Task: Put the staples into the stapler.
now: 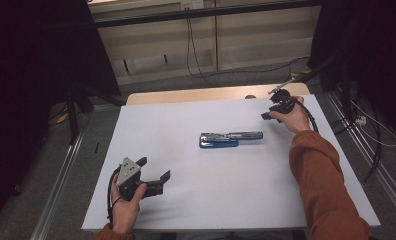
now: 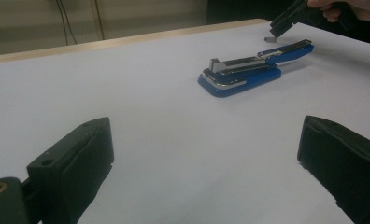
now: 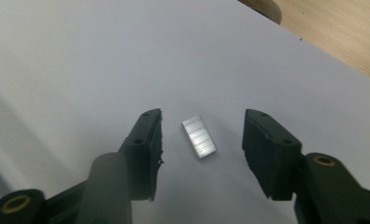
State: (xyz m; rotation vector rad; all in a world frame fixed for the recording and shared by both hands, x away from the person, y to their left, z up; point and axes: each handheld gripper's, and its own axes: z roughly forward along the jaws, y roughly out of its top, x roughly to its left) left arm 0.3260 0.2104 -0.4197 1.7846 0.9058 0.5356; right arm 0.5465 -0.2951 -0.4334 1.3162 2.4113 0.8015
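White tabletop (image 1: 186, 165), black floor cables (image 1: 196, 60)

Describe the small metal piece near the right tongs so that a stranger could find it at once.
On the white table, go to the far right, past the blue stapler. There, between the open right tongs, lies a strip of staples. It is small, silvery, rectangular and finely ridged.

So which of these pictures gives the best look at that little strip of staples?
The right gripper view: the staple strip lies flat on the white table, between the open right tongs, close enough to show its ridges. The left gripper view shows it as a small grey sliver beyond the blue stapler. In the high view I cannot make it out.
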